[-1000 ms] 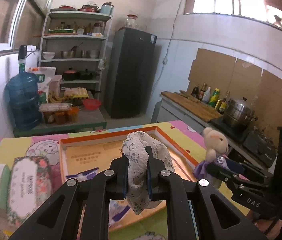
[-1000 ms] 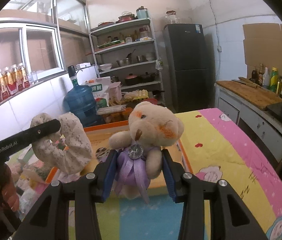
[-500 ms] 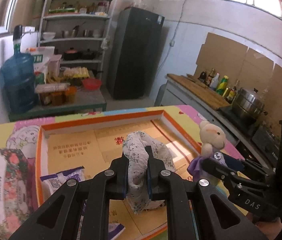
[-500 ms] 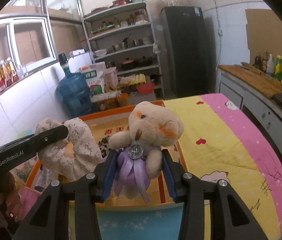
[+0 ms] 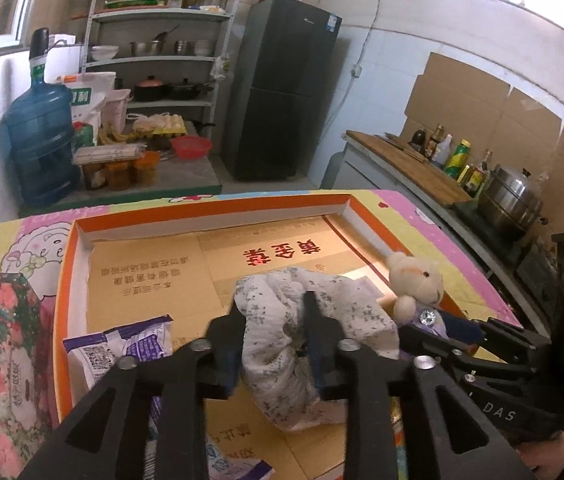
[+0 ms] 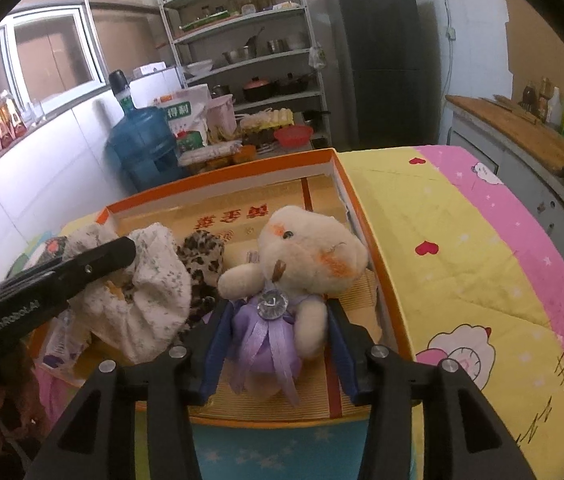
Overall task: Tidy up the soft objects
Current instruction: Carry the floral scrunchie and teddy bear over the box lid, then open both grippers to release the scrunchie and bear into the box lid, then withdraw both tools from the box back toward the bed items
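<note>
Both grippers over the orange box, each with a soft thing between its jaws.

The left gripper (image 5: 272,320) has just been opening; the floral cloth (image 5: 286,344) sits loose between its parted jaws, low in the box (image 5: 210,216). The right gripper (image 6: 274,332) has opened slightly around the bear (image 6: 302,264); whether its pads press the purple dress, I cannot tell. A leopard scrunchie (image 6: 202,256) lies between cloth and bear.
</note>
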Motion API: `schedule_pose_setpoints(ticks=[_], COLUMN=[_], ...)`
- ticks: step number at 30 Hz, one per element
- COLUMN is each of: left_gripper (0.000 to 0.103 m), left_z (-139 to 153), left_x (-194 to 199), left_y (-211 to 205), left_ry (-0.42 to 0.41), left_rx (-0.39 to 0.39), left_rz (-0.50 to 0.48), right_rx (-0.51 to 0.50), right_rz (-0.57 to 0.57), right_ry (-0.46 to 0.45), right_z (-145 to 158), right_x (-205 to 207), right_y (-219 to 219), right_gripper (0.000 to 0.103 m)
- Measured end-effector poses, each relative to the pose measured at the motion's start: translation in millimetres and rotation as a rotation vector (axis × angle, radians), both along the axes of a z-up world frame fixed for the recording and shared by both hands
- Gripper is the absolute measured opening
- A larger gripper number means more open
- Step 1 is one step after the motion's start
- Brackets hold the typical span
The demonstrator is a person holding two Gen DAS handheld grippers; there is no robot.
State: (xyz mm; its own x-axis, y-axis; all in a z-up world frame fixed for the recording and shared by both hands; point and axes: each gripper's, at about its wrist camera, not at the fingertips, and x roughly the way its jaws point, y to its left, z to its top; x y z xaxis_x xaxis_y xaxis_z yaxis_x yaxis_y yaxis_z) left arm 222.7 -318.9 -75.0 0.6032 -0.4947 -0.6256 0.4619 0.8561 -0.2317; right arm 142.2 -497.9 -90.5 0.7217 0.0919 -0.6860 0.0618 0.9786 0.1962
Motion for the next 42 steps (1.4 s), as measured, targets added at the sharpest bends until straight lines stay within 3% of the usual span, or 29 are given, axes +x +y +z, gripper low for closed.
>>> schedule_pose_setpoints(ticks=[2,5,15,19,42], left_gripper=[0.057,0.066,0.07,0.074,0.074], left_z=[-2,-2,10,19,56], left_x=[0,-2,-15,-21,-69], left_y=[0,-3,2,8,37], left_ry=[0.005,-0.008,-0.066,-0.087,-0.186], left_rx=[0.01,0.057,0.068,0.056,0.02], left_rz=[0.002,0.019,0.033,0.038,0.038], right_rx=[-0.006,-0.015,-0.028,-0.037,-0.093], right_rz=[0.001,-0.001,-0.009,-0.019,-0.022], right_ry=[0.002,0.001,-0.018,-0.04,-0.118], right_z=[-1,-1,3,9,46], right_x=[1,1,-2,-9,-54], right_y=[0,1,0,0,34], right_gripper=[0.049,0.05,0.052,0.064,0.065])
